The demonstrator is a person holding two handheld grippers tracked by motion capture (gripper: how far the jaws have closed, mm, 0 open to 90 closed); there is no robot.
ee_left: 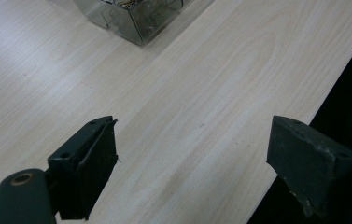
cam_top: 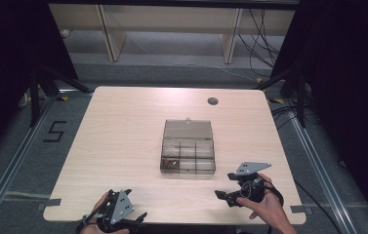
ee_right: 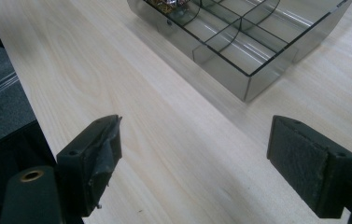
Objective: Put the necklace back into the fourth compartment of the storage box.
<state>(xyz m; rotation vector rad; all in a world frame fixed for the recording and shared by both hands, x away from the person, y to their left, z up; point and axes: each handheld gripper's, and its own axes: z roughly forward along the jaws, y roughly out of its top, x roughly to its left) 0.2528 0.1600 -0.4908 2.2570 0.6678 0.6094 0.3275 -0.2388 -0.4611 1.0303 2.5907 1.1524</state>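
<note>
Box [cam_top: 188, 153] sits mid-table, lid flipped open toward the far side. Left gripper [cam_top: 132, 218] at near-left table edge, well apart from the box; right gripper [cam_top: 224, 189] near the near-right edge, closer to the box, just off its near-right corner. Neither touches it.

Left gripper view: jaws spread wide, nothing between them, bare table [ee_left: 201, 93] below; box corner [ee_left: 136, 18] up top, far ahead. Right gripper view: jaws also spread wide, empty; box [ee_right: 243, 51] ahead and to the right, near corner pointing at the camera.

Box is smoky clear plastic, rectangular, thin walls, split by dividers into small compartments in two rows. Lid [cam_top: 188, 129] same tinted plastic, lying flat behind the tray, small latch tab on its far edge. Near-left compartment holds small brownish-gold bits [cam_top: 172, 163], too small to identify; seen also in the right gripper view at the box's far end [ee_right: 166, 4]. Other compartments look empty.

Table is pale wood-grain laminate, rounded corners, a dark round cable hole [cam_top: 213, 101] near the far-right. Jaw pads are black, matte, worn at the edges.
</note>
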